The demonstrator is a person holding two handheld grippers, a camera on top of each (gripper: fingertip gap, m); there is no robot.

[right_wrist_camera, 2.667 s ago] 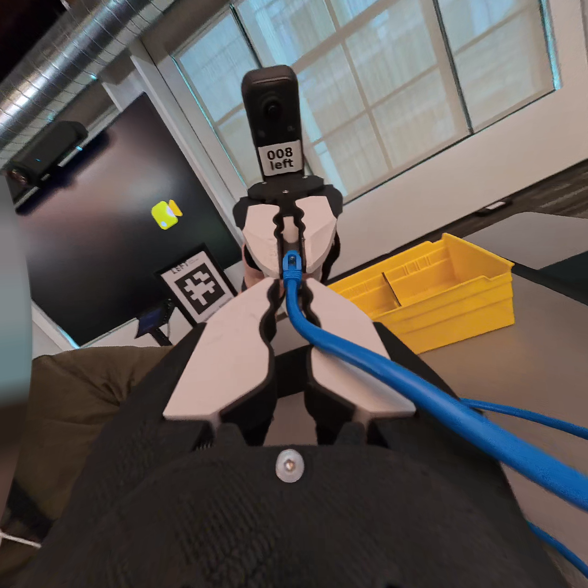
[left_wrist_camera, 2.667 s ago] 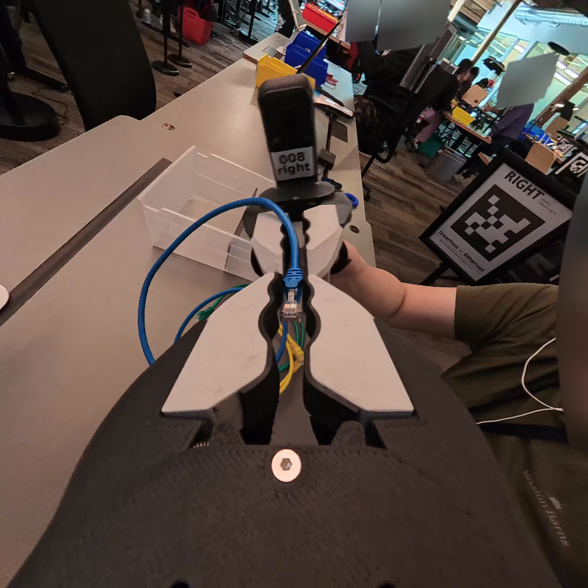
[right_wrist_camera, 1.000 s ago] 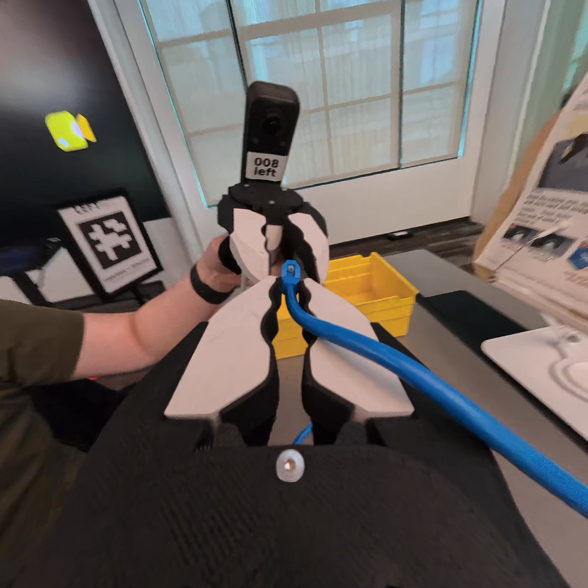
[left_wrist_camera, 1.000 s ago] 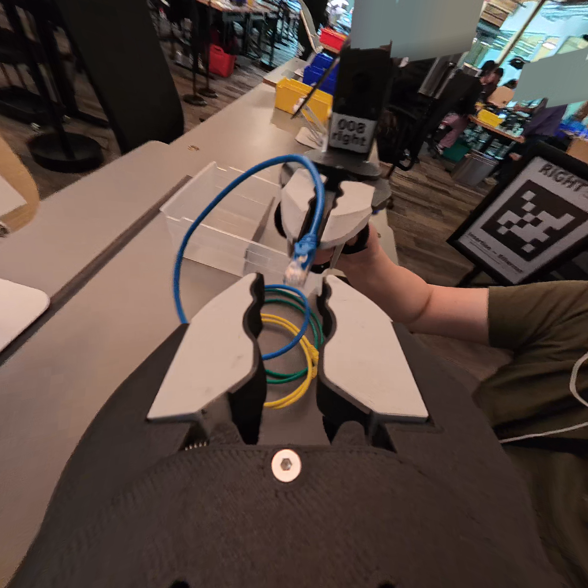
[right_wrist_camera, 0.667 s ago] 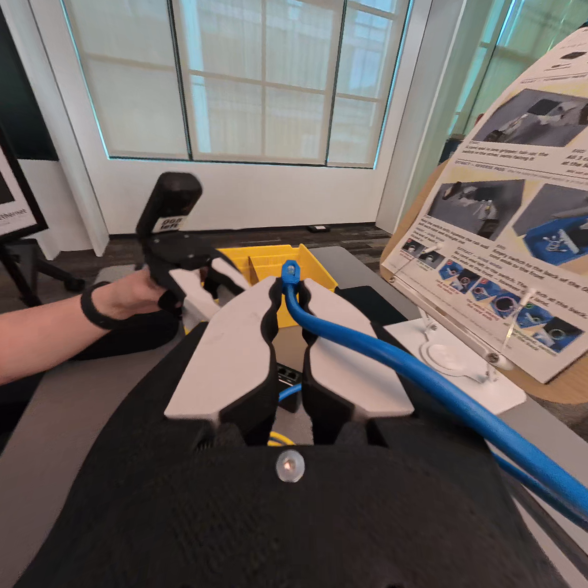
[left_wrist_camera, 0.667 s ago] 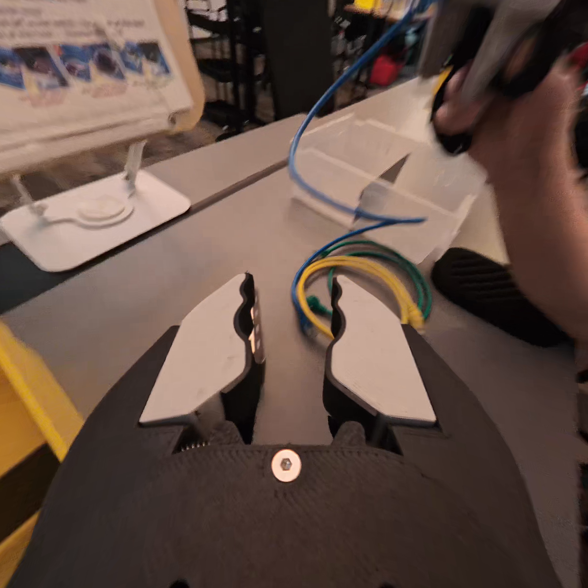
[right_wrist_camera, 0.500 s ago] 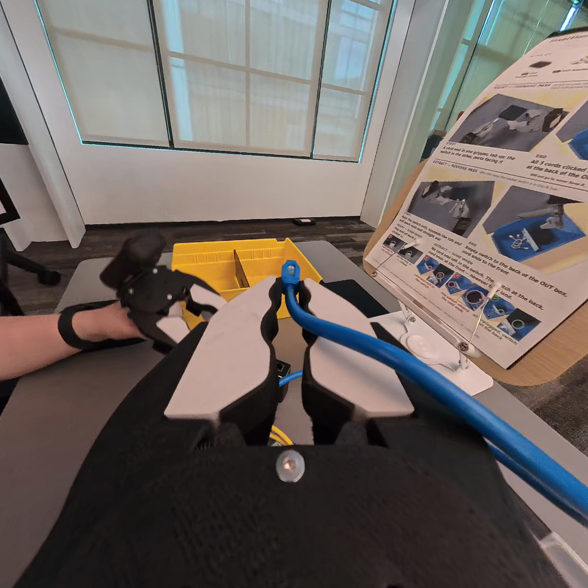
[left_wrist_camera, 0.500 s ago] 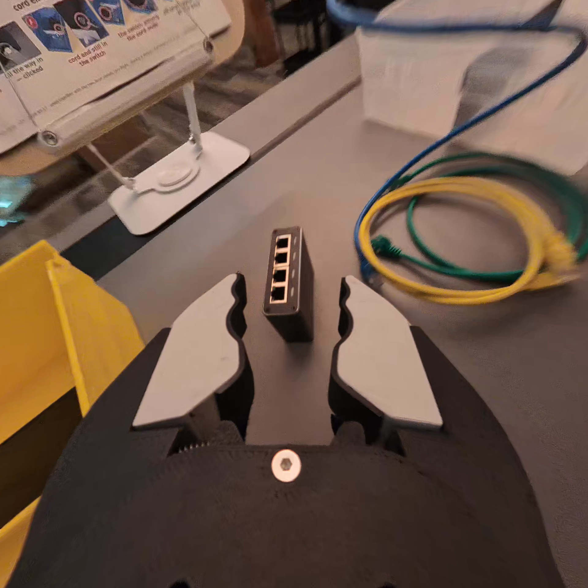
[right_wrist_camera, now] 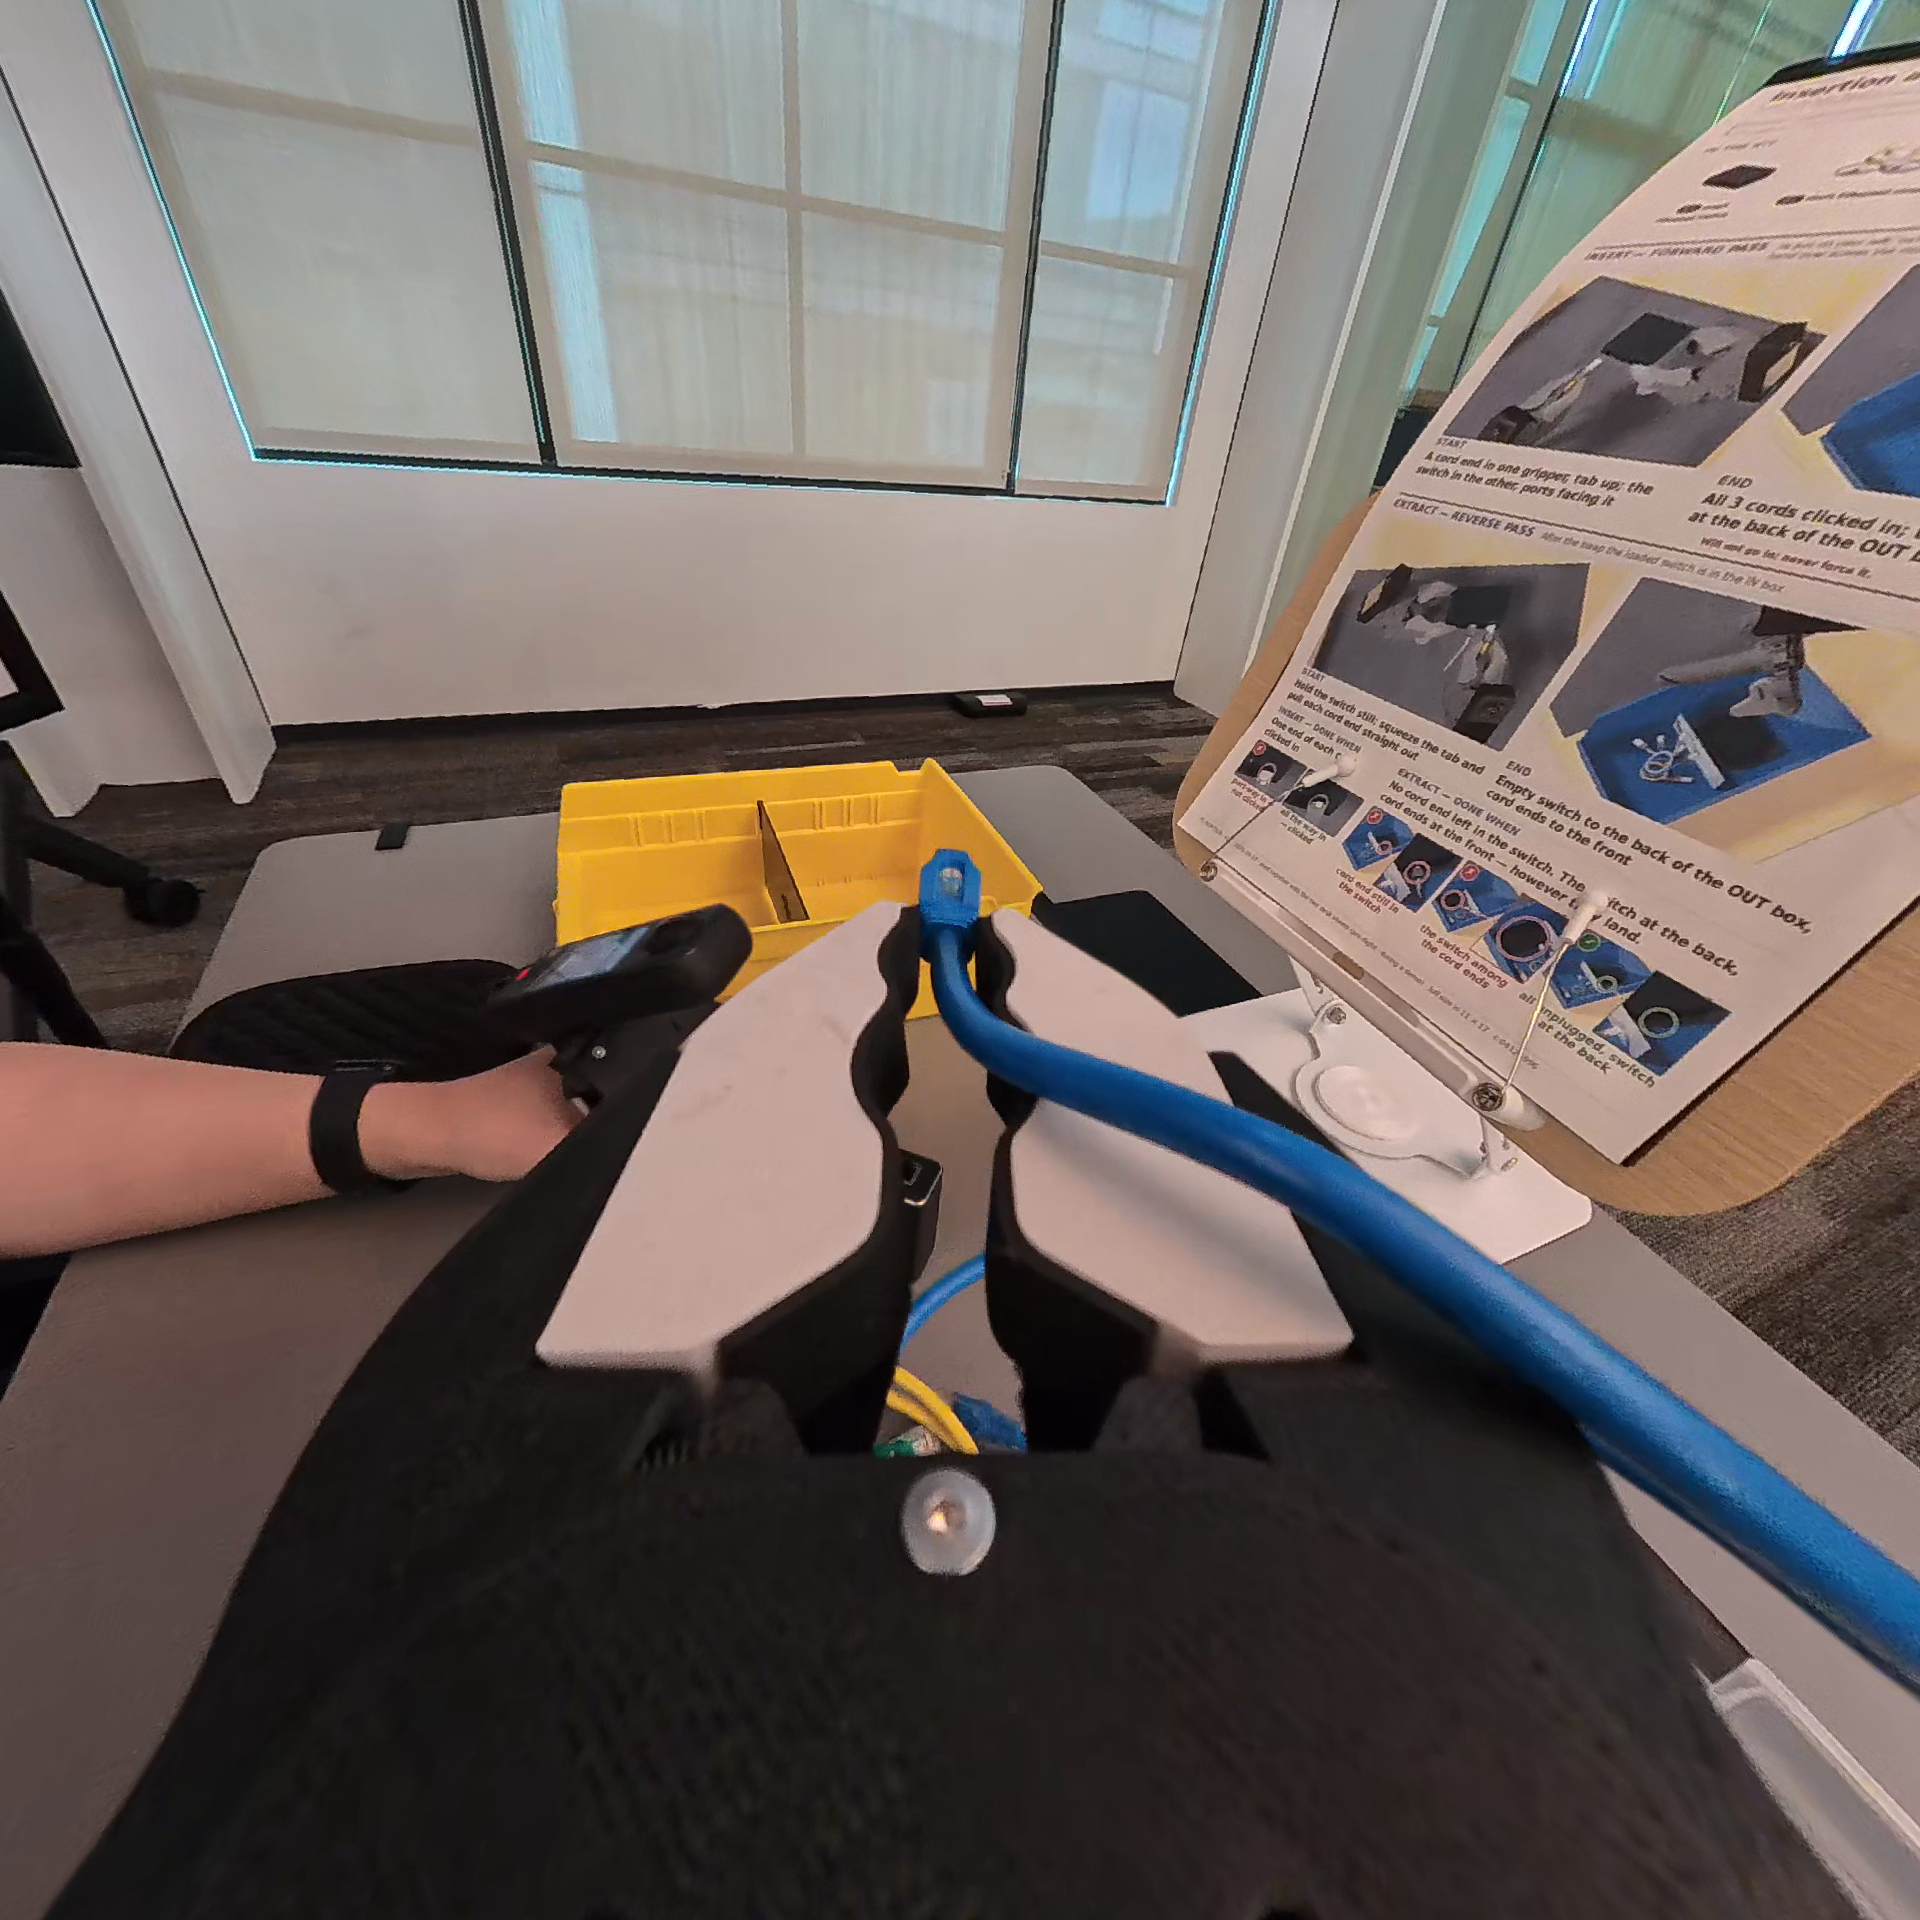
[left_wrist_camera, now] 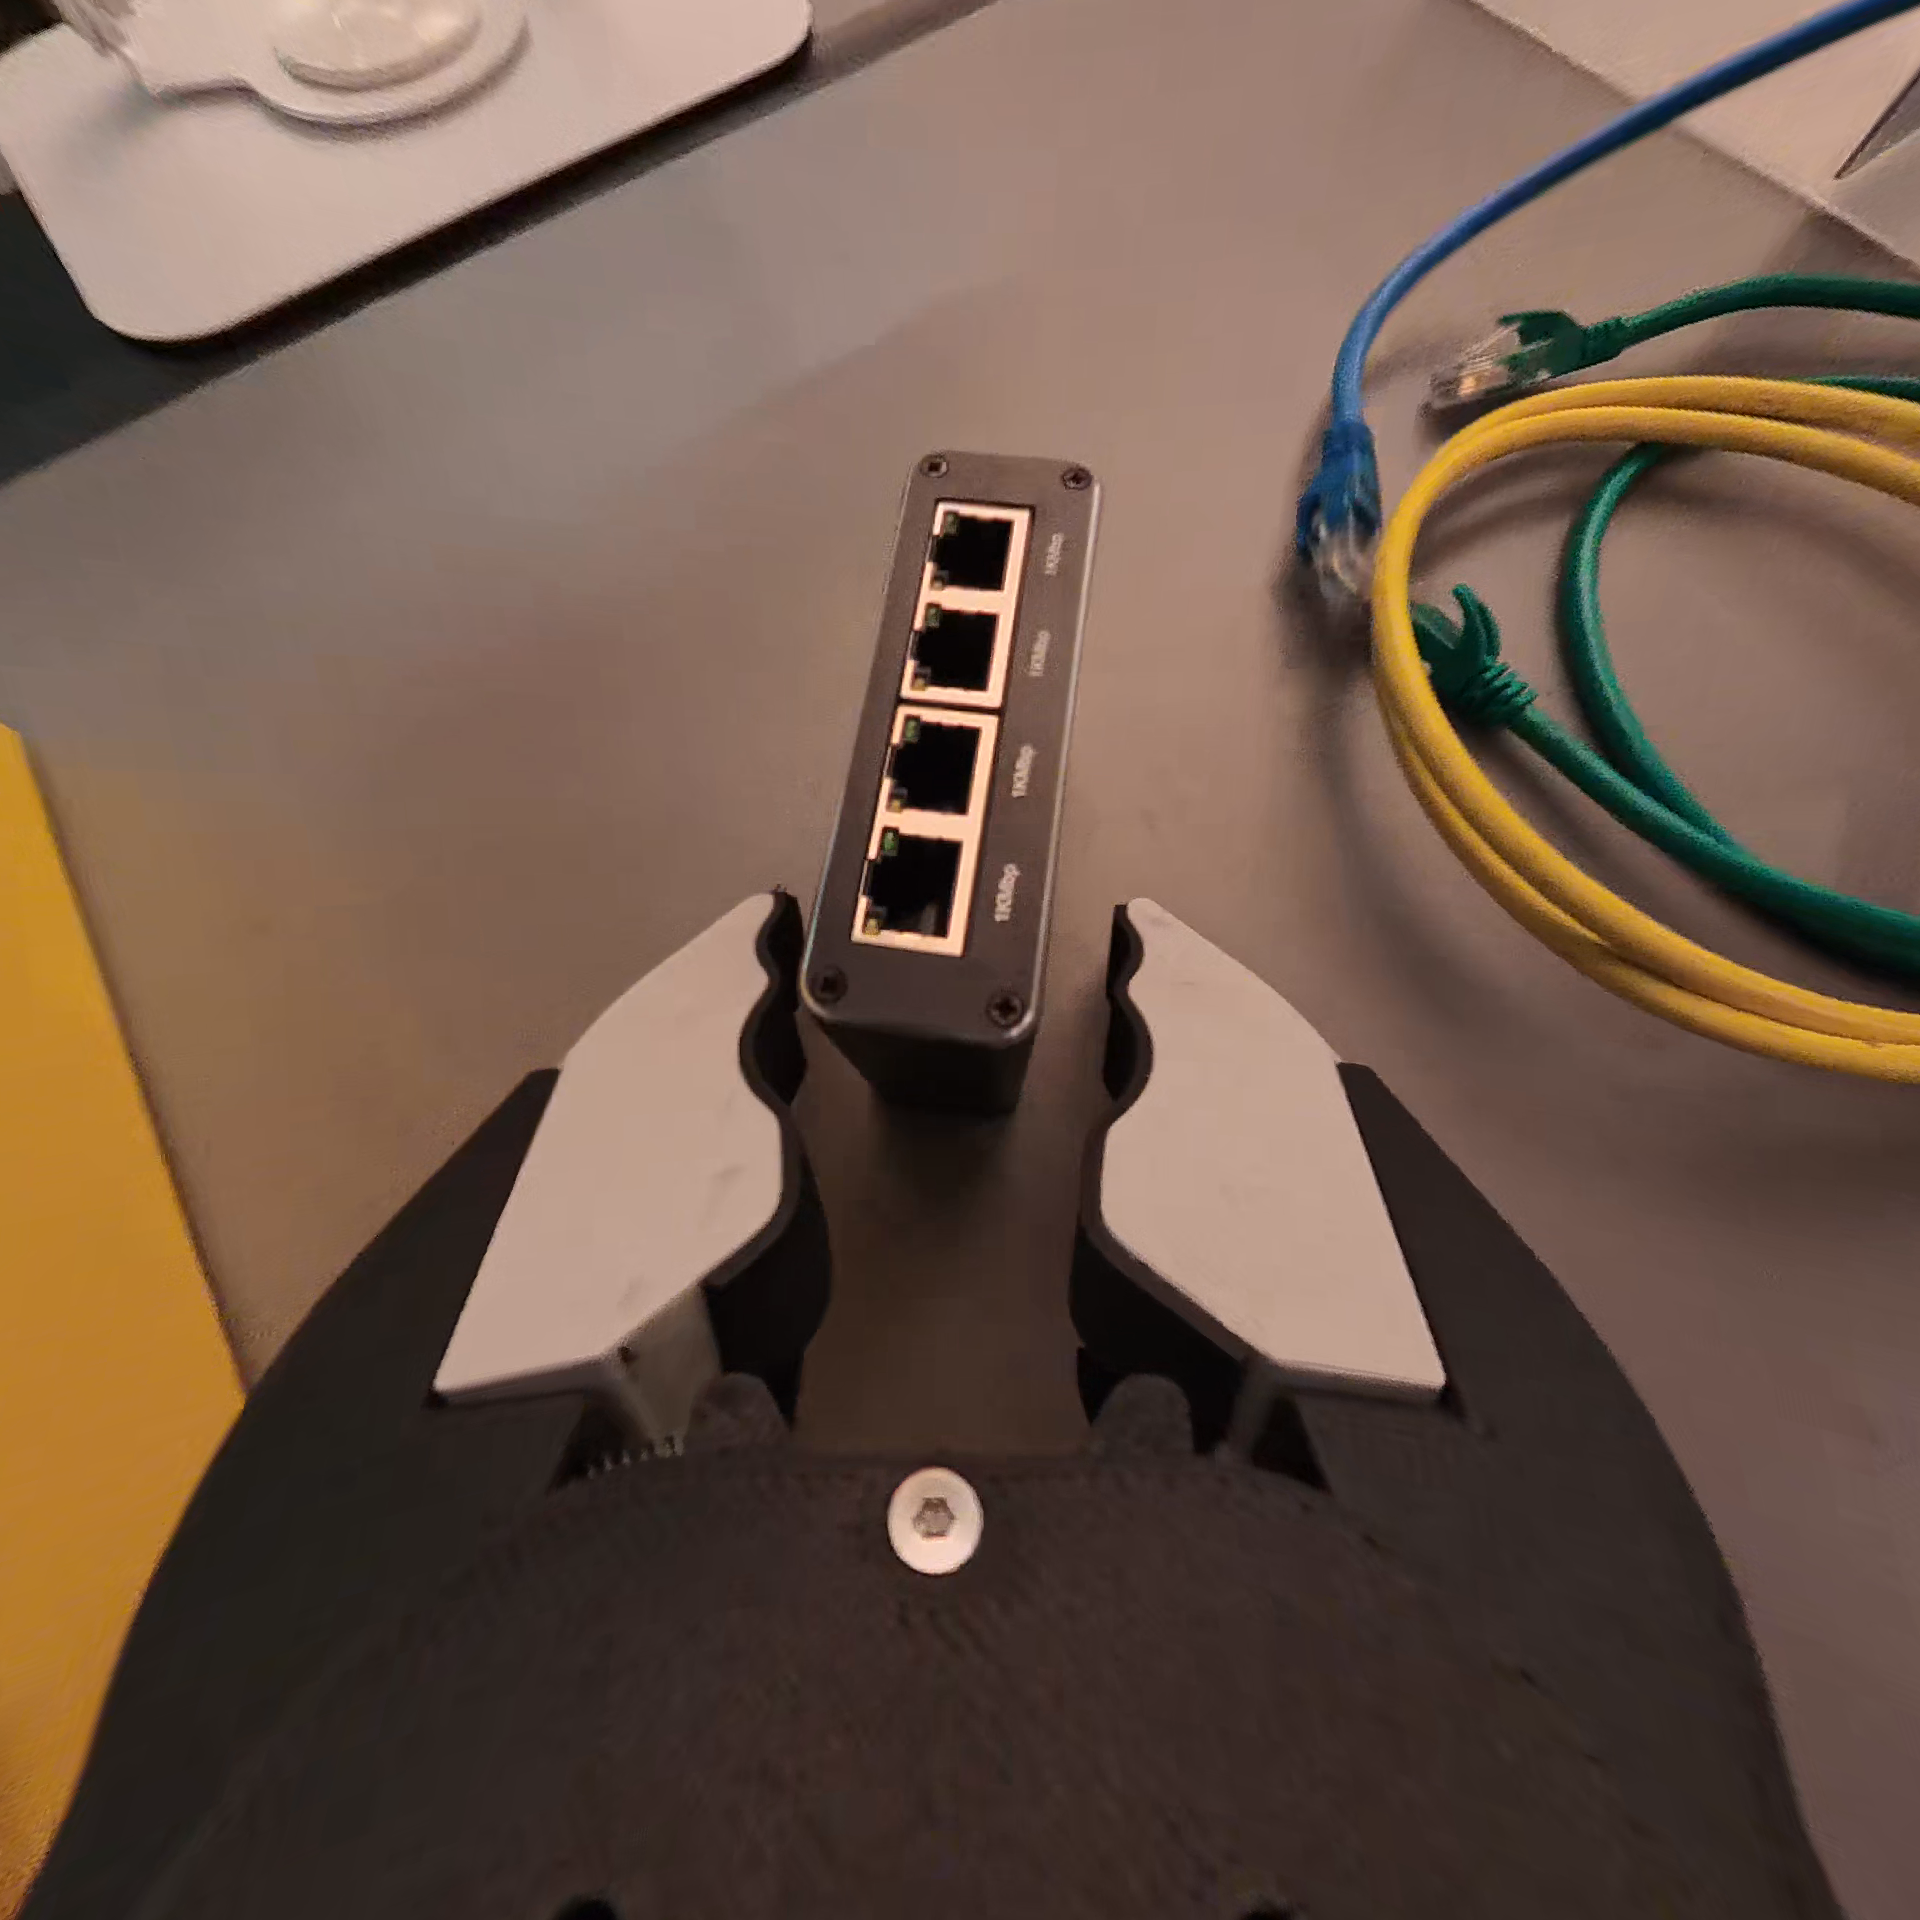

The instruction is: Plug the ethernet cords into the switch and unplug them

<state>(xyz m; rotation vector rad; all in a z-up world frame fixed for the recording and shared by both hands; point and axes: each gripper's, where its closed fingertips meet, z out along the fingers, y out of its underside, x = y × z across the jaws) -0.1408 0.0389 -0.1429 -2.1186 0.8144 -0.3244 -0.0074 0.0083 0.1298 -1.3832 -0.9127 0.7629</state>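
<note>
Grey tabletop (left_wrist_camera: 520, 520) filled most of the left wrist view, with tall windows and a leaning instruction board (right_wrist_camera: 1621, 623) behind it in the right wrist view. Your left gripper (left_wrist_camera: 951, 925) stood spread open, its fingertips either side of the near end of the black switch (left_wrist_camera: 951, 748) at frame centre, not yet touching it. All four ports faced up and were empty. Your right gripper (right_wrist_camera: 940, 925) was clamped on the blue cord (right_wrist_camera: 1299, 1174) just behind its plug, which poked out past the fingertips at upper centre.

That switch looked like a small, rigid, fairly light box, so it would probably slide on the table if pushed. I'd judge its long side walls the place to grip, low enough to leave the ports clear. The blue cord seemed springy, and its plug's clip would be the fragile part.

At the right of the left wrist view, the yellow cord (left_wrist_camera: 1558, 883) and green cord (left_wrist_camera: 1662, 810) lay coiled, well apart from the switch, with the blue cord's other plug beside them. A yellow bin (right_wrist_camera: 727, 862) sat at the far table edge, and the board's white base (left_wrist_camera: 364, 156) occupied the upper left. Between these, you had open room around the switch.
</note>
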